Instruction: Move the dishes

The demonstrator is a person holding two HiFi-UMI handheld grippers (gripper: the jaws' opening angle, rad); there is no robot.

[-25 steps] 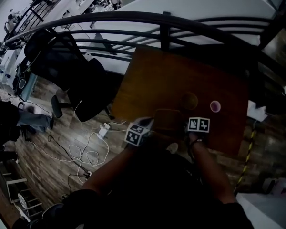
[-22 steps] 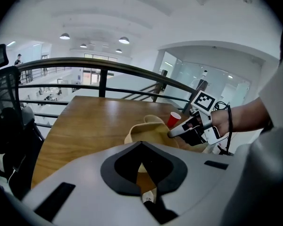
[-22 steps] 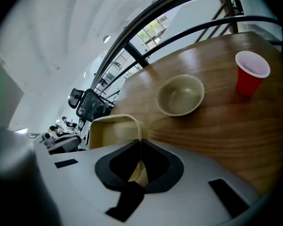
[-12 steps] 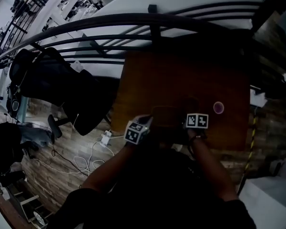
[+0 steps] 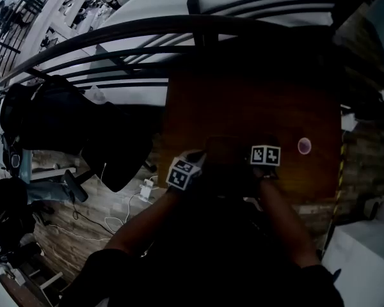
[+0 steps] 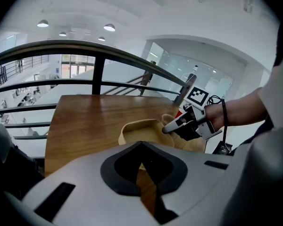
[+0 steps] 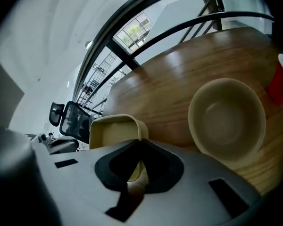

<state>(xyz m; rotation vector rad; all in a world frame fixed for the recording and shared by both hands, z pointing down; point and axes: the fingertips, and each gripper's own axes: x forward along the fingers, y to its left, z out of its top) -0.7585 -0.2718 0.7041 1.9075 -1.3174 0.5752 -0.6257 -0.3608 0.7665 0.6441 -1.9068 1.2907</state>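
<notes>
I have the left claw (image 6: 142, 166) and right claw (image 7: 137, 166) each pinched on opposite rims of the rectangular dish (image 6: 139, 132), carrying it over the counter (image 6: 80, 121). I judge this move half done, with the round bowl (image 7: 226, 119) between dish and red cup (image 7: 280, 81) untouched. Since a second ago both claws and dish have slid further from the red cup

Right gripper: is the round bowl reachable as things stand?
Probably not yet: the right gripper is shut on the rim of the rectangular dish, so it is occupied. The round bowl sits just beside it on the table, nothing between, so the way looks clear once it lets go.
</notes>
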